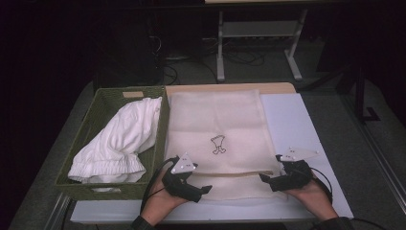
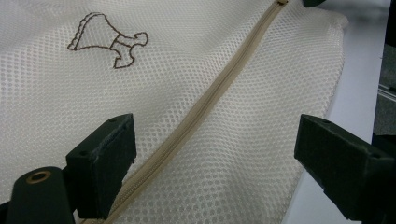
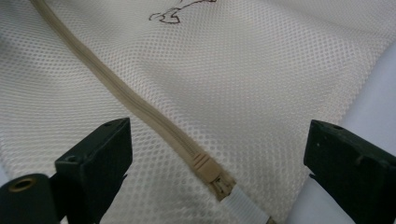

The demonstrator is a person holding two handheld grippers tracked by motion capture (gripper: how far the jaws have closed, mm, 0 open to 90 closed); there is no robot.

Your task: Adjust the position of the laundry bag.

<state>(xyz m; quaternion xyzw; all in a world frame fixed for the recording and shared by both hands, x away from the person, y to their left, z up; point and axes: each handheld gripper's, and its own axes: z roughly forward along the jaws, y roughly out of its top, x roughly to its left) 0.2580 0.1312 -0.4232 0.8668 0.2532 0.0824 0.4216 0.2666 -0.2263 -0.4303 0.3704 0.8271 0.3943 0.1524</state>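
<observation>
Right gripper [image 1: 269, 178]: jaws spread wide, nothing between the pads; it rests at the near right corner of the mesh laundry bag [image 1: 218, 120], pointing inward toward the other hand.
Zipper pull [image 3: 218, 179]: lies just ahead of the right gripper, between its two open jaws and low in the right gripper view, where the tan zipper ends against a white tab; not yet touched.
Left gripper [image 1: 200, 190]: jaws also fully apart and empty, held at the bag's near left corner, aimed at its partner.
Zipper line [image 2: 205, 105]: its long axis runs across the bag's near edge, from one gripper to the other; in the left gripper view it stretches away between the jaws toward the far hand.
Nearer hand: the right, by a clear margin; the pull sits at its end of the track.
Likely next call: right closes on the pull while left pins the mesh.
Bag position: flat on the white table [image 1: 297, 124], embroidered emblem [image 1: 218, 144] up.
Alongside: green woven basket [image 1: 86, 139] holding a white garment [image 1: 119, 139], touching the bag's left edge.
</observation>
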